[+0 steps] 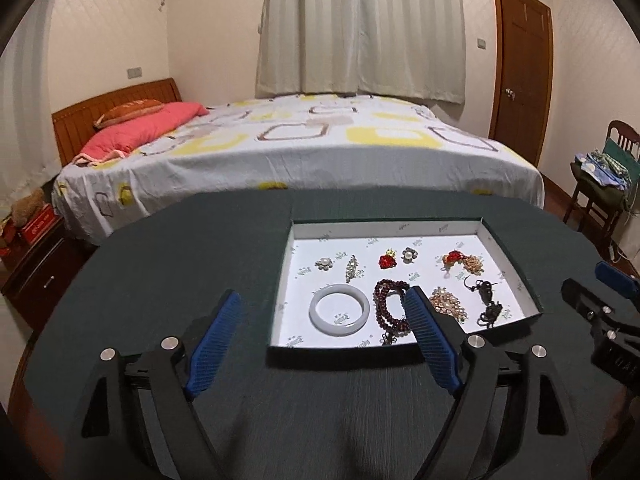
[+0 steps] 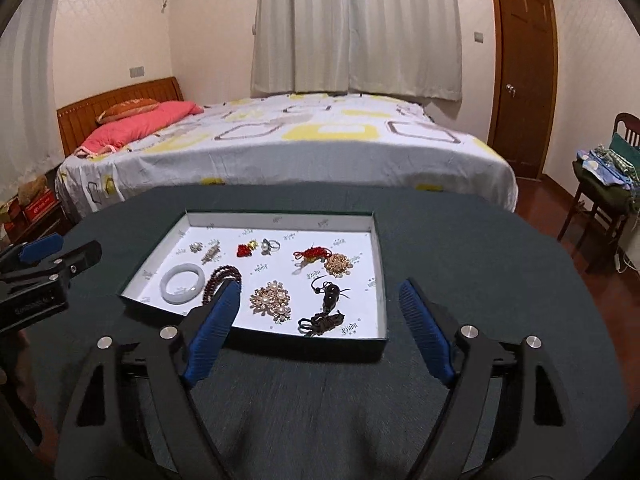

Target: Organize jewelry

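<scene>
A shallow white-lined box (image 1: 298, 236) (image 2: 380, 240) lies on a dark green table. In it are a white jade bangle (image 1: 339, 314) (image 2: 183, 283), a dark red bead string (image 1: 390, 304) (image 2: 224, 276), a gold pearl brooch (image 1: 448, 304) (image 2: 272, 300), a red ornament (image 1: 387, 260) (image 2: 244, 249), a red knot with gold cluster (image 1: 464, 262) (image 2: 324, 258), a dark corded pendant (image 1: 486, 298) (image 2: 326, 304) and small brooches (image 1: 324, 264). My left gripper (image 1: 324, 304) is open and empty, just short of the box's near edge. My right gripper (image 2: 320, 292) is open and empty, also at the near edge.
The round table (image 1: 160, 264) (image 2: 480, 248) stands in front of a bed (image 1: 304, 148). A chair with clothes (image 1: 604, 176) is at the right, a nightstand (image 1: 36, 272) at the left. Each gripper shows at the other view's edge.
</scene>
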